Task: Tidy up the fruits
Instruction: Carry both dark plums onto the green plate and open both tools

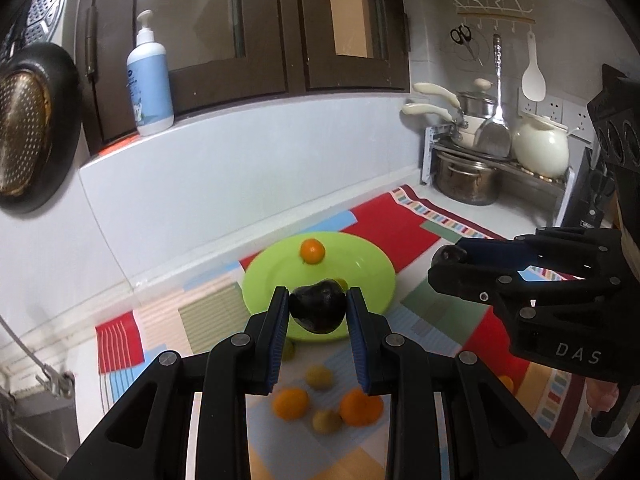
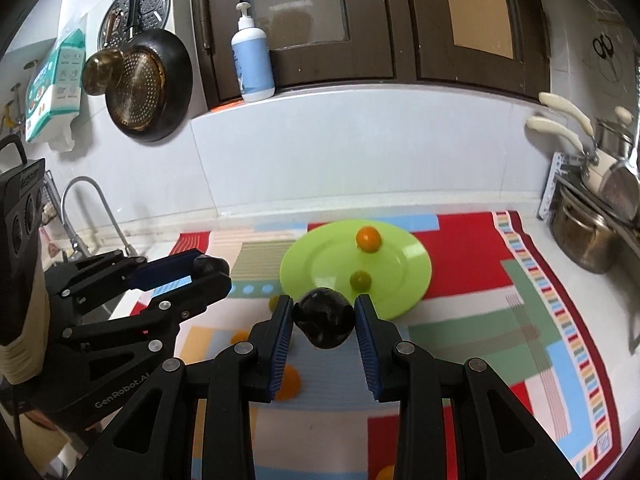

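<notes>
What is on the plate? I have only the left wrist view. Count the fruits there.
Observer: Two. There is an orange and, nearer the plate's front, a small green fruit. The dark fruit in the left gripper hides most of the green one from you.
Operator: Report the right gripper's load.
Observer: The right gripper is shut on a second dark fruit, round and seen whole only in the right wrist view.
Operator: Name what stands left of the mat.
Observer: A curved faucet.
</notes>
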Demonstrator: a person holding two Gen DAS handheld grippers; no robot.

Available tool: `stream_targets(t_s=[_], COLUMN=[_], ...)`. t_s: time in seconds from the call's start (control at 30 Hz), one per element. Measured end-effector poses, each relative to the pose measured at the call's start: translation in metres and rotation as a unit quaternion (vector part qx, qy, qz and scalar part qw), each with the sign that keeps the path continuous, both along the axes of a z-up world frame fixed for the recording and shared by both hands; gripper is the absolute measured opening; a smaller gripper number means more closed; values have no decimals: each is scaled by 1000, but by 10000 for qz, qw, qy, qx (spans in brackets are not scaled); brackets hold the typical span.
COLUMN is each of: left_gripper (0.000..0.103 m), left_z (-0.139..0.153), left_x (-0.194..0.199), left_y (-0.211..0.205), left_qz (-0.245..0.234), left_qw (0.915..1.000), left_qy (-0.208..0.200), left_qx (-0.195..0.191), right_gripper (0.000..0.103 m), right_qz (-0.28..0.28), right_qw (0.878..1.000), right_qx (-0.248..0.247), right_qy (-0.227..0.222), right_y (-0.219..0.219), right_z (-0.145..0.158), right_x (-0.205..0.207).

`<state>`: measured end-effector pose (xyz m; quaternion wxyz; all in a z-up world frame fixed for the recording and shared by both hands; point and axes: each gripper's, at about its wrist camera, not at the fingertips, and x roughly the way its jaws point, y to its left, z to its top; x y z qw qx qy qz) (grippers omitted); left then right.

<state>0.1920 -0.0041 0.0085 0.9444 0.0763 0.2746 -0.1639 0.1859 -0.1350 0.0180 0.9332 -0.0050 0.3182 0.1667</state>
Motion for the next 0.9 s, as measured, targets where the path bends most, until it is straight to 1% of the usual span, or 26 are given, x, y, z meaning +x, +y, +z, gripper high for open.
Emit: stream_targets(t_s=[0.2,0.3,0.43,0.5,0.6,0.73,0.9], left_gripper=[29,29,29,29,29,29,29], left_z=[8,9,6,2,-6,-19,-36], left_x=[28,42,67,82,101,125,151], left_y=[-2,-2,-1,0,1,2,-2], left_qz=[-34,-68,-84,-93,-80,-54,-44], left_qw=[9999,9999,9997,9992,9982,9964,9941], left_qy=[-52,2,221,400,587,843,1076], left_qx=[86,85,53,-3,34,24,101], right_gripper=[33,33,33,33,33,33,33], right_qz=[4,13,9,6,1,-53,-91], right_qw=[10000,10000,9999,9997,9994,9985,9963], right_qx=[-36,-23,-41,-50,-104,-157,-157], right_qy=[13,69,145,218,318,530,836], right_y=[-1,-2,-1,-1,0,-1,-4], right_z=[7,9,9,7,3,-7,-26], right_x=[31,45,67,79,96,121,149])
